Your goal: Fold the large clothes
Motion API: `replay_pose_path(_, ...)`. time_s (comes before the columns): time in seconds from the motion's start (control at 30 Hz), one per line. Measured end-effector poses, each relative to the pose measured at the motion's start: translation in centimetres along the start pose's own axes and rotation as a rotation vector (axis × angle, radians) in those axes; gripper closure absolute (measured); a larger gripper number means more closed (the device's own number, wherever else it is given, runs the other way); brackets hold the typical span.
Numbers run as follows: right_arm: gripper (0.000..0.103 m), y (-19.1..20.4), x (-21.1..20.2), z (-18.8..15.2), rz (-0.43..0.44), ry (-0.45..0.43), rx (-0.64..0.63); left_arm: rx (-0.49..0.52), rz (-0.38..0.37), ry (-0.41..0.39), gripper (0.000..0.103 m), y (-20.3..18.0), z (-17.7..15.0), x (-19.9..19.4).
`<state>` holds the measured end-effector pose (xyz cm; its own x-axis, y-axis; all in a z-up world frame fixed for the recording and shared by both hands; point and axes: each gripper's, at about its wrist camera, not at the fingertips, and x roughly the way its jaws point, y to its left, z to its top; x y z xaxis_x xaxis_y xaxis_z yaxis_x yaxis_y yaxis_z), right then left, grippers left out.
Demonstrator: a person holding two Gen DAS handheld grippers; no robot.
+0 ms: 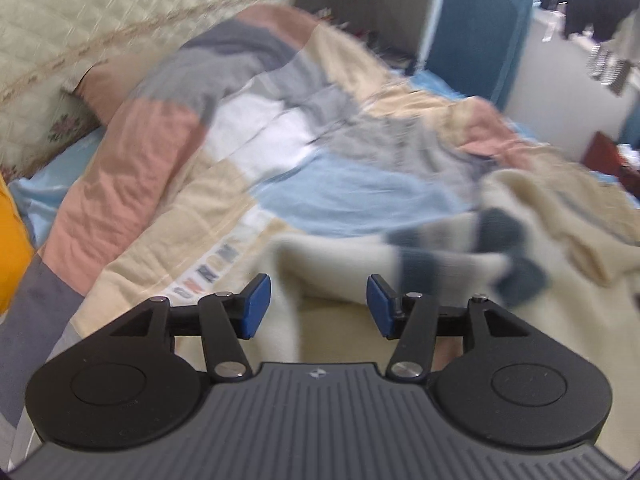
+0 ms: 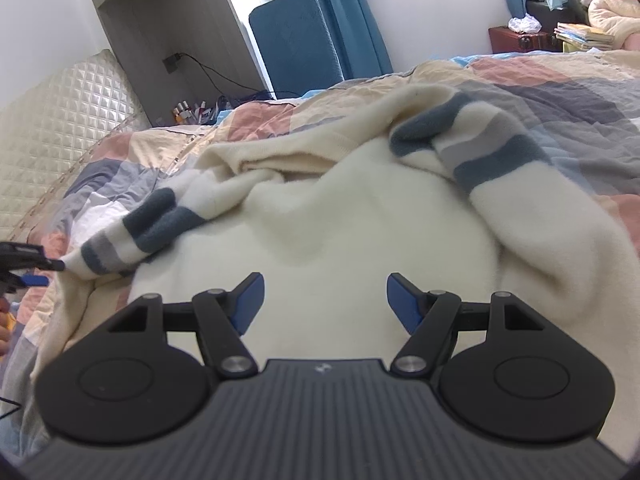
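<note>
Left wrist view, blurred: the left gripper (image 1: 319, 306) has its jaws apart, nothing gripped, above the cream sweater (image 1: 552, 216) lying near right on the patchwork quilt (image 1: 160, 168); open quilt stretches far left to the padded headboard (image 1: 60, 12).

Right wrist view: the right gripper (image 2: 325, 303) hovers with jaws apart over the sweater's body, striped sleeves (image 2: 472, 148) either side; blue curtain (image 2: 340, 12) far behind. No readable writing.

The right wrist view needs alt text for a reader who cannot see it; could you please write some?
A cream sweater with blue-grey striped sleeves lies rumpled on a patchwork quilt. The right gripper hangs open above its body, holding nothing.
</note>
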<state>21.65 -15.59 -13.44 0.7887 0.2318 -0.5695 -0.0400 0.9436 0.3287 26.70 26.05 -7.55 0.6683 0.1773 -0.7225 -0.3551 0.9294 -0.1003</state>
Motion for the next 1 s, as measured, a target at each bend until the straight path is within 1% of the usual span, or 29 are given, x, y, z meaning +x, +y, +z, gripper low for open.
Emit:
replay_pose_path(0.1,0.032,0.1,-0.8,-0.2,-0.013,-0.007,-0.013,0.027,-0.067,-0.040,0.044,-2.8,-0.3,-3.4)
replay_pose_path(0.2,0.032,-0.3,-1.9,-0.5,-0.019,-0.026,-0.012,0.056,-0.164,-0.075,0.044,-6.3,-0.9,-6.4)
replay_pose_path(0.33,0.032,-0.9,-3.1,-0.5,-0.060,-0.049,-0.004,0.103,-0.292,-0.079,0.044,-11.6,-2.3,-9.4)
replay_pose_path(0.4,0.032,-1.5,-4.0,-0.3,-0.049,-0.065,0.032,0.142,-0.368,-0.085,0.044,-14.4,-3.5,-10.6)
replay_pose_path(0.47,0.032,-1.9,-4.8,0.0,-0.053,-0.083,0.051,0.185,-0.411,-0.075,0.044,-17.1,-4.6,-11.2)
replay_pose_path(0.53,0.032,-2.3,-5.5,0.3,-0.077,-0.104,0.049,0.206,-0.450,-0.056,0.044,-19.4,-5.9,-11.5)
replay_pose_path(0.6,0.032,-2.7,-5.9,0.5,-0.110,-0.117,0.048,0.205,-0.498,-0.039,0.044,-20.9,-7.2,-11.1)
replay_pose_path(0.7,0.031,-3.8,-5.8,0.5,-0.125,-0.111,0.091,0.248,-0.535,-0.007,0.044,-22.8,-9.2,-9.6)
replay_pose_path(0.73,0.029,-4.2,-5.7,0.4,-0.125,-0.106,0.113,0.249,-0.551,0.003,0.044,-23.0,-9.7,-9.0)
replay_pose_path(0.77,0.024,-4.5,-5.6,0.4,-0.129,-0.102,0.131,0.239,-0.562,0.009,0.044,-22.9,-10.3,-8.3)
replay_pose_path(0.8,0.022,-4.7,-5.6,0.3,-0.134,-0.098,0.140,0.236,-0.573,0.019,0.044,-22.8,-10.8,-7.5)
replay_pose_path(0.87,0.019,-5.0,-5.2,0.4,-0.140,-0.086,0.144,0.258,-0.565,0.029,0.044,-22.9,-11.6,-6.3)
replay_pose_path(0.9,0.015,-5.2,-5.0,0.3,-0.145,-0.074,0.151,0.274,-0.551,0.026,0.044,-22.7,-12.0,-5.7)
replay_pose_path(0.97,0.000,-5.6,-4.5,0.2,-0.166,-0.058,0.168,0.291,-0.539,0.020,0.042,-22.6,-12.7,-4.8)
replay_pose_path(1.0,0.000,-5.9,-4.4,0.1,-0.176,-0.060,0.181,0.290,-0.535,0.021,0.040,-22.4,-13.1,-4.4)
